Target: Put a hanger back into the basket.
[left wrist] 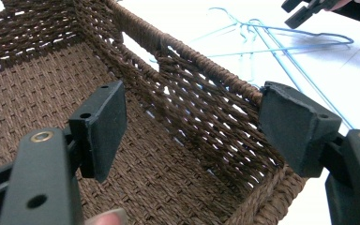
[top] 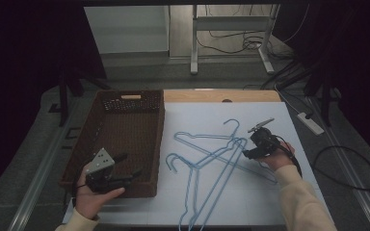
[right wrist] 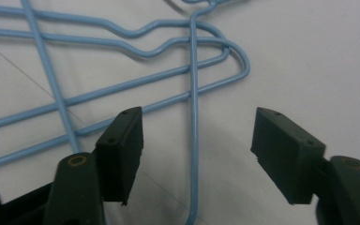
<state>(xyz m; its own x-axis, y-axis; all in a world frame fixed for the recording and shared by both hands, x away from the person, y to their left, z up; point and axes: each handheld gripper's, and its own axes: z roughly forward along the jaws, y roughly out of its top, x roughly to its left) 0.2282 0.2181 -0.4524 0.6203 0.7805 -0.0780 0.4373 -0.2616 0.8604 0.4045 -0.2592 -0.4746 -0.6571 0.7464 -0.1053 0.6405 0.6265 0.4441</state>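
Hangers (top: 212, 154), three, blue wire, overlapping, one basket (top: 107, 168), right tool (right wrist: 197, 154) spread, left tool (left wrist: 192, 136) spread.

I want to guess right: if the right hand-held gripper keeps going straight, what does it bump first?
Probably the blue wire hangers: one wire runs between the open right hand-held gripper's jaws, untouched.

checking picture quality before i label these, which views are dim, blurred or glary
High view: dim, dark surroundings, the white table evenly lit, blue hangers crisp. Left gripper view: bright, table washed out behind the basket, near fingers soft. Right gripper view: even light, hangers sharp, fingers slightly soft.
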